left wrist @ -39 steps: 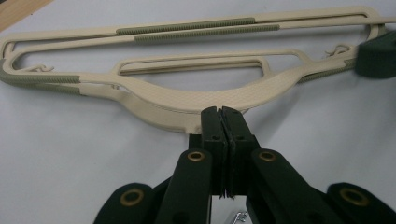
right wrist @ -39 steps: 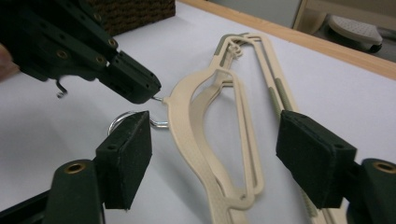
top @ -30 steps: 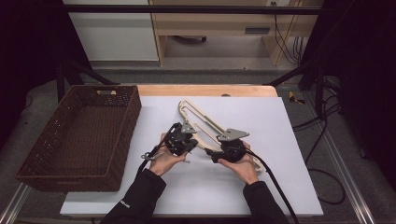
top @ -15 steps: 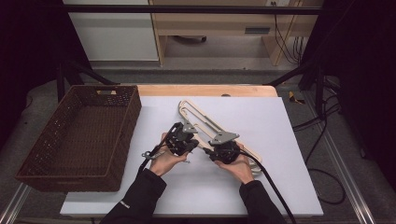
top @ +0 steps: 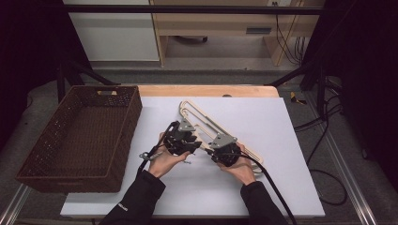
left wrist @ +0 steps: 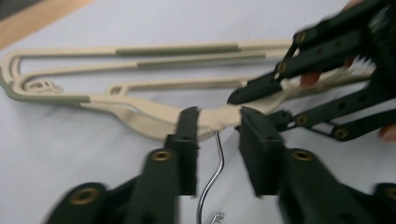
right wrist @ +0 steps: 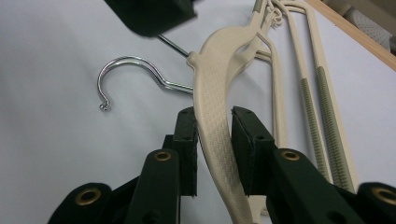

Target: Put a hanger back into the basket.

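Observation:
A cream plastic hanger (top: 202, 118) with ribbed bars lies on the white table top (top: 291, 140), its wire hook (right wrist: 126, 65) pointing toward the person. My left gripper (top: 192, 142) is at the hanger's neck. Its jaws have just been opening and stand open on either side of the neck (left wrist: 217, 119), and the hook's wire (left wrist: 218, 161) runs down between them. My right gripper (top: 220, 146) is just to the right. Its jaws have just been closing, and its pads press on the hanger's textured shoulder (right wrist: 212, 107). The right gripper's (left wrist: 261, 91) tip also shows in the left gripper view.
A dark woven basket (top: 124, 136) stands at the table's left side. A wooden strip (top: 206, 90) runs along the far edge. Cables (top: 324, 126) hang off the right side. Bare table surface lies to the right of the hanger and in front of the hands.
The right hand with its gripper has shifted slightly left along the hanger, closer to the left gripper. The left hand and the hanger have stayed in place.

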Available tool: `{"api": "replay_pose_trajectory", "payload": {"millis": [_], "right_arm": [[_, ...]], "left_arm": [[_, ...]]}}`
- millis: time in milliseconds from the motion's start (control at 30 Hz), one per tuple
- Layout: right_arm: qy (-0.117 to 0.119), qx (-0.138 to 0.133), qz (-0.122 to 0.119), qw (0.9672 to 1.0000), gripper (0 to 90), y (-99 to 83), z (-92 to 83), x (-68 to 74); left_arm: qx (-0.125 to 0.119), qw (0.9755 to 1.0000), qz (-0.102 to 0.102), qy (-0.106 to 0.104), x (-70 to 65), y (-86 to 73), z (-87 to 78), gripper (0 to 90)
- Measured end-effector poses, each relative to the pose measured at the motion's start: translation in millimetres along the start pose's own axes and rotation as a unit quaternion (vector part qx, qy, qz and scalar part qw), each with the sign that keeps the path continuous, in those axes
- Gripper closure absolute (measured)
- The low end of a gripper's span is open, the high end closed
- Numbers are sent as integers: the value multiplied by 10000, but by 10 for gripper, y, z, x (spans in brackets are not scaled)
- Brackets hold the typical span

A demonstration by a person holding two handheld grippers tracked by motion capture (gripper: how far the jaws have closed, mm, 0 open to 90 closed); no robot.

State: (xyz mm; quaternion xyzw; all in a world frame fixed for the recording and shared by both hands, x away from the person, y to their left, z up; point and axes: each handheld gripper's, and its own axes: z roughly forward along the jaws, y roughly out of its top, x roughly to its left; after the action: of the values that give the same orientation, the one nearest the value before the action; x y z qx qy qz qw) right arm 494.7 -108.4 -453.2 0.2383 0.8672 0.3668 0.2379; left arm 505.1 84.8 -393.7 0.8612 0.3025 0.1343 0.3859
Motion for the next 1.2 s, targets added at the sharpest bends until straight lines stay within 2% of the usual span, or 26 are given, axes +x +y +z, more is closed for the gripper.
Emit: {"api": "replay_pose_trajectory", "payload": {"millis": [33, 67, 100, 133, 167, 200, 333, 400, 467, 600, 733, 867, 933, 1033, 1200], "right_arm": [[0, 0, 0, 10000, 726, 0, 0, 0], [-69, 7, -18, 10000, 730, 10, -1, 14], [-69, 7, -18, 10000, 730, 10, -1, 14], [-89, -21, -105, 9999, 738, 21, -20, 8], [-89, -21, -105, 9999, 738, 21, -20, 8], [-136, -40, -104, 9998, 742, 27, -36, 5], [-255, -169, -32, 9995, 762, 50, -118, -53], [-334, -234, -45, 9992, 775, 59, -160, -96], [-416, -281, -53, 9987, 789, 77, -195, -134], [-629, -299, -108, 9975, 823, 133, -266, -247], [-742, -333, 29, 9967, 842, 144, -322, -355], [-891, -308, 17, 9955, 864, 142, -396, -495], [-866, -341, 242, 9954, 865, 126, -449, -601], [-943, -415, 340, 9941, 866, 96, -533, -715], [-765, -840, 555, 9920, 866, 110, -763, -757]], "left_arm": [[-121, 9999, -50, -26, 12, 8, -52, 641], [-290, 9995, -109, -16, 24, 12, -105, 539], [-431, 9990, -135, -33, 45, 16, -164, 539], [-704, 9973, -186, -50, 93, 14, -289, 443], [-704, 9973, -186, -50, 93, 14, -289, 406], [-829, 9963, -214, -58, 113, 10, -350, 406], [-1247, 9914, -378, -93, 183, -29, -570, 294], [-1389, 9896, -372, 6, 205, -68, -690, 236], [-1499, 9880, -344, 147, 217, -124, -798, 227], [-1525, 9875, -373, 140, 225, -213, -878, 190], [-1537, 9874, -302, 220, 203, -306, -940, 153], [-1552, 9872, -296, 206, 169, -386, -993, 131], [-1523, 9878, -231, 222, 146, -422, -1009, 129], [-1464, 9887, -116, 302, 130, -473, -1022, 126], [-1413, 9896, -95, 249, 109, -540, -1036, 123]]}}
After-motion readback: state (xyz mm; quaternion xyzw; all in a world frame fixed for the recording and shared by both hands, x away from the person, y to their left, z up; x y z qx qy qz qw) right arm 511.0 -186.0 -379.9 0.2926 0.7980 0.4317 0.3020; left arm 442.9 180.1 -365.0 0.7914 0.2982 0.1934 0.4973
